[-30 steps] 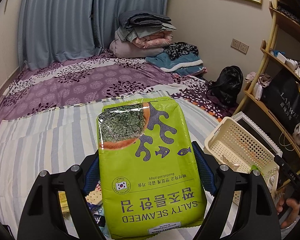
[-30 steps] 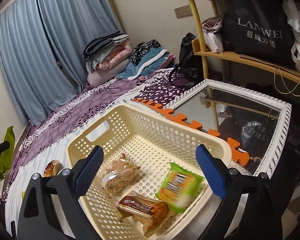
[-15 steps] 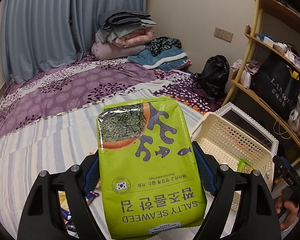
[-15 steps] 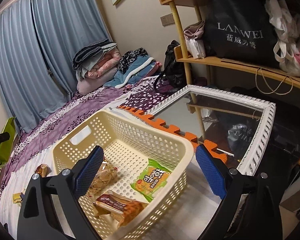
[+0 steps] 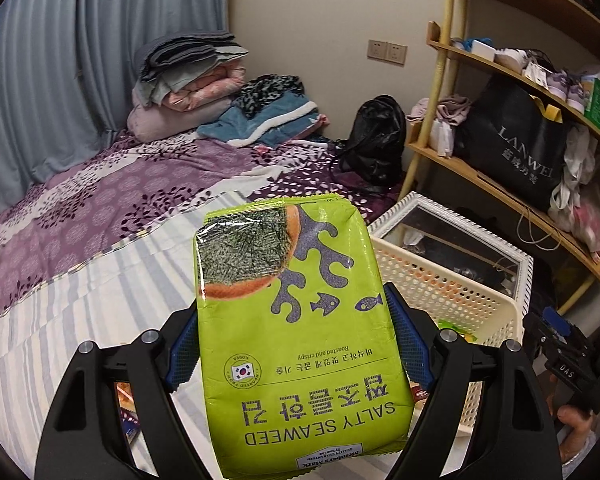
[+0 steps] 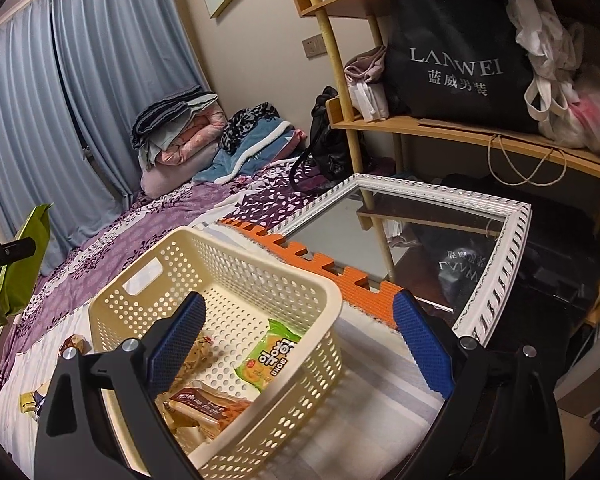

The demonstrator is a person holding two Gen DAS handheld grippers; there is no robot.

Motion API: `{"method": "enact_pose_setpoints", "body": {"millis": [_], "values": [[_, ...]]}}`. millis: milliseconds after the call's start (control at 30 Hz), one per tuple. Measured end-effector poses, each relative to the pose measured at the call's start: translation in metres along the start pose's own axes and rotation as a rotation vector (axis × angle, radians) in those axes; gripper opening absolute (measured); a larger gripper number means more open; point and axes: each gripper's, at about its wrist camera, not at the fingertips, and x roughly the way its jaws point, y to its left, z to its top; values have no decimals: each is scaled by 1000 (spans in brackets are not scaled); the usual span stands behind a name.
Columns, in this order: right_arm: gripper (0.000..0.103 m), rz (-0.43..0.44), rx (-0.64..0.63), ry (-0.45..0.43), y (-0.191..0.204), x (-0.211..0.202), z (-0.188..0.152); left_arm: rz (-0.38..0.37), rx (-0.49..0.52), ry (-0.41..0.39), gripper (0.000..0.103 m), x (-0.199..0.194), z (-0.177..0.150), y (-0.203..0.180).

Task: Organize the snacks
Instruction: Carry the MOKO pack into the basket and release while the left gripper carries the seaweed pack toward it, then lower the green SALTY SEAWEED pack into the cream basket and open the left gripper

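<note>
Beside basket [image 5: 456, 300] rim: left claw [image 5: 296, 344] gripping seaweed pack [image 5: 300, 320].

Dim, warm indoor light is filling both views; glare is streaking across the glossy lime-green plastic seaweed packet [image 5: 300, 332], and fisheye distortion is bending and darkening the edges.

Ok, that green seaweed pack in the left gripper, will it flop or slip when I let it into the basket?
The seaweed pack stands unsupported above the left gripper, so probably fairly stiff and light. Its glossy film looks slippery; it may slide.
</note>
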Motion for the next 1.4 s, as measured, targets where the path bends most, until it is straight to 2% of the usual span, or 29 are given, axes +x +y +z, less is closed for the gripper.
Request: {"method": "enact_pose_setpoints", "body": {"millis": [333, 667, 1033, 1133, 1400], "values": [[94, -14, 14, 4, -11, -2, -2, -56, 76, 18, 82, 23, 9, -43], [94, -27, 30, 1, -17, -2, -3, -84, 119, 27, 82, 37, 16, -68], [94, -32, 33, 0, -18, -6, -2, -95, 148, 36, 83, 50, 22, -79], [94, -41, 30, -1, -19, -8, -1, -99, 145, 44, 92, 55, 22, -79], [94, -42, 30, -1, -18, -9, 0, -75, 120, 40, 94, 51, 21, -68]]}}
